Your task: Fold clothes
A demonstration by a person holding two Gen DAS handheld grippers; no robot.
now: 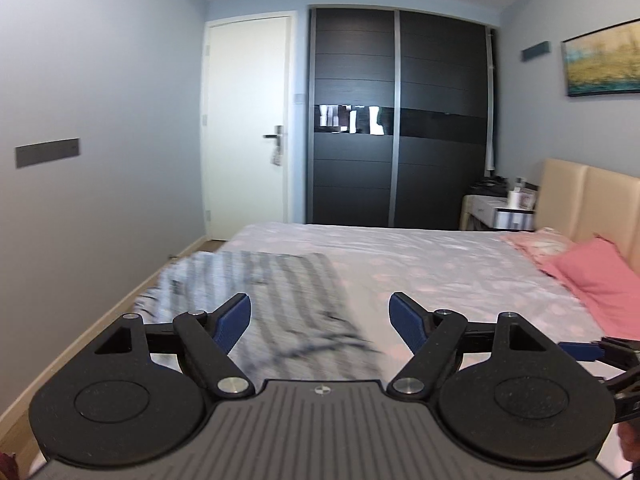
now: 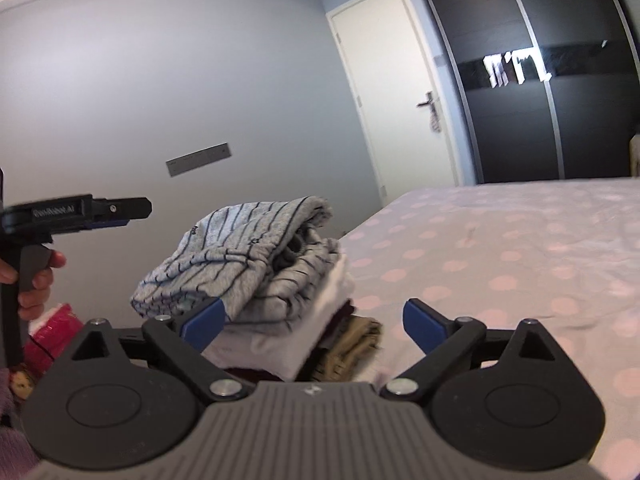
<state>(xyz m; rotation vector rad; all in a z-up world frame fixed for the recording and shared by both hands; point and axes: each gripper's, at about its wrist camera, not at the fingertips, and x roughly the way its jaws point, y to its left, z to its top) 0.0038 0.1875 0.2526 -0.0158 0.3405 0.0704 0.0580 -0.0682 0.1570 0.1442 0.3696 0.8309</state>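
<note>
A folded grey garment with dark stripes point(image 2: 240, 256) lies on top of a stack of folded clothes point(image 2: 304, 344) at the near left corner of the bed point(image 2: 520, 248). In the left wrist view the same striped garment point(image 1: 264, 304) shows blurred, just ahead of and below my left gripper point(image 1: 320, 320), which is open with nothing between its blue pads. My right gripper point(image 2: 312, 320) is open too, held level in front of the stack, empty. Off to the left in the right wrist view is the left gripper point(image 2: 120, 208), side-on in a hand point(image 2: 40, 276).
The bed has a pale sheet with pink dots and pink pillows point(image 1: 592, 276) by a beige headboard point(image 1: 588, 196). Behind it are a dark sliding wardrobe point(image 1: 400, 120), a white door point(image 1: 248, 128) and a bedside table point(image 1: 496, 208). Red and purple items point(image 2: 48, 328) lie low at left.
</note>
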